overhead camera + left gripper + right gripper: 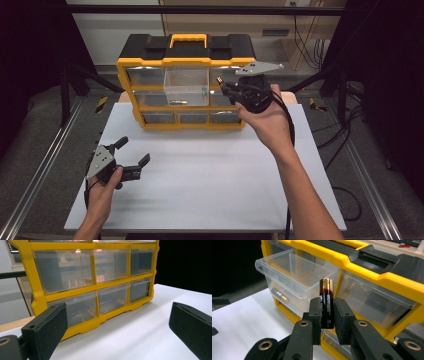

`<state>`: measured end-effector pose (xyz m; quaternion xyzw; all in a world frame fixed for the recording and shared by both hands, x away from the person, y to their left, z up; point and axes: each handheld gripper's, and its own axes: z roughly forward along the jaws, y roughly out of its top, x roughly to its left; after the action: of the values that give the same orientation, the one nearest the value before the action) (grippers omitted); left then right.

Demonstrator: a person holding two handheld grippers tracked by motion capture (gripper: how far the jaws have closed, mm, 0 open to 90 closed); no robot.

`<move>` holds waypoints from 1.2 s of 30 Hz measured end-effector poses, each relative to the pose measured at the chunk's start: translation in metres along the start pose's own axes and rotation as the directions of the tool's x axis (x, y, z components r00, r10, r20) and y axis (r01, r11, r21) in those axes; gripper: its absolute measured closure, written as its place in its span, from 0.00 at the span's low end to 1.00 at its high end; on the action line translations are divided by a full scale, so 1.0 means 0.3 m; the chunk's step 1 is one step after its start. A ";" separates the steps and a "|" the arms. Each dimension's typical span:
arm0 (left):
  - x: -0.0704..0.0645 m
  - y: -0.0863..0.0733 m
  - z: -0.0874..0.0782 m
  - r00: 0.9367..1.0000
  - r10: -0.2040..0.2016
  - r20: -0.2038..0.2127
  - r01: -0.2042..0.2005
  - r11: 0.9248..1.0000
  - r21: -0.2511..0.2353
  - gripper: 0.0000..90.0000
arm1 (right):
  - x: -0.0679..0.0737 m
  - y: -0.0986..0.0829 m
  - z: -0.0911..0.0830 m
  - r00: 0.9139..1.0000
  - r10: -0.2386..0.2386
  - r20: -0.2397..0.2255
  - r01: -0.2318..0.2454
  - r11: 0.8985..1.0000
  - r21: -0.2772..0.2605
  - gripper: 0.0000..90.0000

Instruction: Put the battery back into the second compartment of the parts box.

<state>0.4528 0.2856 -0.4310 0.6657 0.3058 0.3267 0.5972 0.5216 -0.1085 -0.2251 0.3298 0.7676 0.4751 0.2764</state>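
A yellow and black drawer cabinet (pixel 185 65) stands at the far edge of the white table; its top middle clear drawer (pixel 186 86) is pulled out. One battery (pixel 280 295) lies on that drawer's floor. My right gripper (pixel 221 85) hovers just right of the open drawer, shut on a black and gold battery (pixel 326 302) held upright between the jaws. My left gripper (pixel 134 151) rests open near the table's left front, pointed at the cabinet (pixel 92 285), with nothing between its jaws.
The white table top (pixel 210 175) spreads out in front of the cabinet. Dark frame posts stand at both sides, and cables (pixel 345 150) trail on the floor at the right. The cabinet's other clear drawers (pixel 112 297) are pushed in.
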 end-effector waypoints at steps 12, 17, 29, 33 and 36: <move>0.000 0.000 0.001 1.000 0.001 0.001 -0.001 1.000 0.001 0.02 | 0.008 0.037 -0.004 1.000 -0.003 -0.009 0.003 1.000 -0.024 0.86; 0.000 0.000 0.000 1.000 0.001 0.001 -0.001 1.000 0.000 0.02 | 0.009 0.045 -0.005 1.000 0.000 -0.014 0.000 0.999 -0.032 0.86; 0.001 0.000 0.000 1.000 0.001 0.000 -0.001 1.000 0.000 0.02 | 0.013 0.070 -0.003 1.000 0.004 -0.024 -0.005 0.998 -0.057 0.86; 0.001 0.000 -0.001 1.000 0.001 0.000 -0.001 1.000 0.000 0.02 | 0.014 0.076 -0.001 1.000 0.009 -0.027 -0.010 0.998 -0.060 0.86; 0.000 0.001 -0.001 1.000 0.001 0.000 -0.001 1.000 -0.001 0.02 | 0.016 0.080 0.001 1.000 0.009 -0.028 -0.011 0.998 -0.063 0.86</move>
<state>0.4526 0.2858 -0.4307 0.6655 0.3053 0.3270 0.5975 0.5247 -0.0967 -0.2039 0.3183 0.7542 0.5050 0.2737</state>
